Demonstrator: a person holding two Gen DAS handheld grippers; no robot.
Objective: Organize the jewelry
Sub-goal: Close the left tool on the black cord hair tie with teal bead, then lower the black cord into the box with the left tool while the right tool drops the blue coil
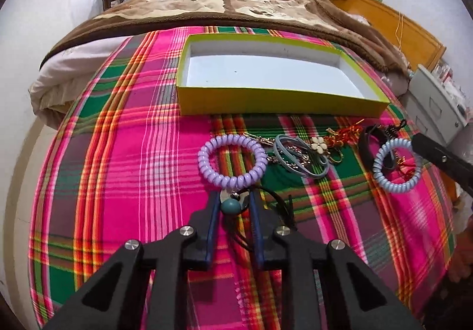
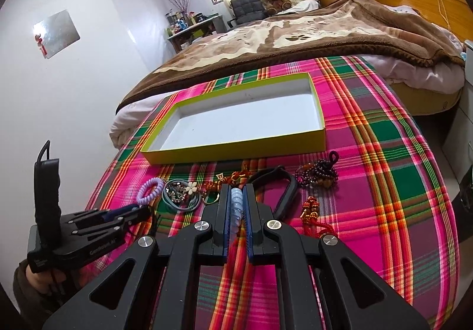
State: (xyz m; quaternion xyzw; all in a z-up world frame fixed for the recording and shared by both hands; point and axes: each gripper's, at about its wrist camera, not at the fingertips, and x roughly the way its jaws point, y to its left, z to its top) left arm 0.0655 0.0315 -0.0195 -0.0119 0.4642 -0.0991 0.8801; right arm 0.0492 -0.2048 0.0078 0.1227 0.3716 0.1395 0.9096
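Both grippers busy, R gripper [image 2: 236,205] (blue coil [image 2: 236,208]), box [image 2: 236,149]

left gripper [image 2: 139,213] body: pale lettering is printed along the side, seen from the right wrist view; it looks like "genrobot.ai" but tbh only part of it can be made out
left gripper lower block: a small pale label is stuck there, too tiny to be read
everything else: no other readable text, brand or number can be made out in either view
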